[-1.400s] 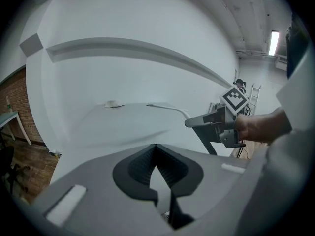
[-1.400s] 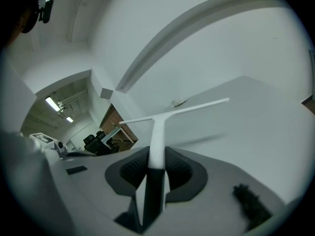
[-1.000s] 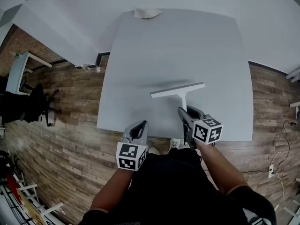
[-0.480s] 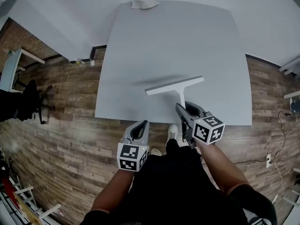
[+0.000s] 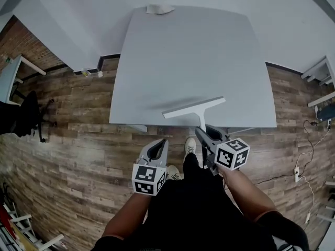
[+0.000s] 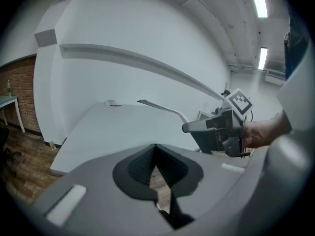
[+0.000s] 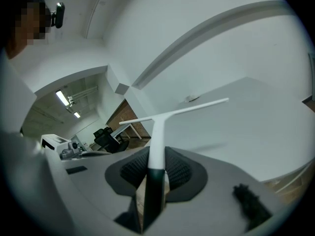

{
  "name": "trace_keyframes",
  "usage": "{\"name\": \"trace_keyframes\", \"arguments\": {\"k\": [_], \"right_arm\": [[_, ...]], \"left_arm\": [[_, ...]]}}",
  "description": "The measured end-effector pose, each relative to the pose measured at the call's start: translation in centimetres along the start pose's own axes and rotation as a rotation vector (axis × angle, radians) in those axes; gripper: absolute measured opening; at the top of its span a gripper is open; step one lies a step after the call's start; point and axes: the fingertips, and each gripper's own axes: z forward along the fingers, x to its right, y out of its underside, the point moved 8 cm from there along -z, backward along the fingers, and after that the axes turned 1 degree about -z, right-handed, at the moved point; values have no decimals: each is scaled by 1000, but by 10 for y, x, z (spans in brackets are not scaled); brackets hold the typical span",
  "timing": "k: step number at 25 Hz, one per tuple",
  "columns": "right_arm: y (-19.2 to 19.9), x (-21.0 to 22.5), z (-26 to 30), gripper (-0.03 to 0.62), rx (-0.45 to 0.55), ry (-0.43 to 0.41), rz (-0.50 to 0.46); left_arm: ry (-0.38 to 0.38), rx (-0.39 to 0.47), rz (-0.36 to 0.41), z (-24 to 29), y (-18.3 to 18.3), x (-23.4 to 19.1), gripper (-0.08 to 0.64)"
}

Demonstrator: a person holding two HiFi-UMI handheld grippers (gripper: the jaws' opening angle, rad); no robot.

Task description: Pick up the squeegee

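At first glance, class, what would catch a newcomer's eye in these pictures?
The white squeegee, gripped by its handle in the right gripper, hangs over the near edge of the white table. The left gripper, shut and empty, hovers over the wood floor. A crumpled white cloth lies at the table's far edge.

Large light-grey square-topped table [image 5: 183,56] stands on brown wood-plank floor [image 5: 68,140], far edge up against the white wall [image 5: 78,25]. On the tabletop lies a small crumpled white cloth [image 5: 159,8], at the table's far edge near its far-left corner. On the floor well left of the table: black office chair [image 5: 23,114], white desk [image 5: 13,75].
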Motion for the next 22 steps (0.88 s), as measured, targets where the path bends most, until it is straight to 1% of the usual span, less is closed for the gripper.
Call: {"name": "trace_keyframes", "arguments": {"k": [5, 9, 13, 16, 20, 22], "right_arm": [[3, -33, -18, 98, 18, -3, -17], [4, -44, -34, 98, 27, 4, -16], [6, -50, -45, 98, 34, 6, -18], [0, -51, -57, 98, 74, 3, -40], [-5, -40, -87, 98, 110, 23, -75], [-5, -31, -105, 98, 117, 41, -80]], "left_arm": [[27, 3, -28, -24, 15, 6, 6], [45, 20, -19, -32, 14, 15, 7], [36, 49, -38, -42, 11, 23, 7], [34, 60, -41, -45, 8, 30, 6], [46, 81, -24, -35, 1, 49, 6], [50, 94, -36, -27, -5, 61, 6]]}}
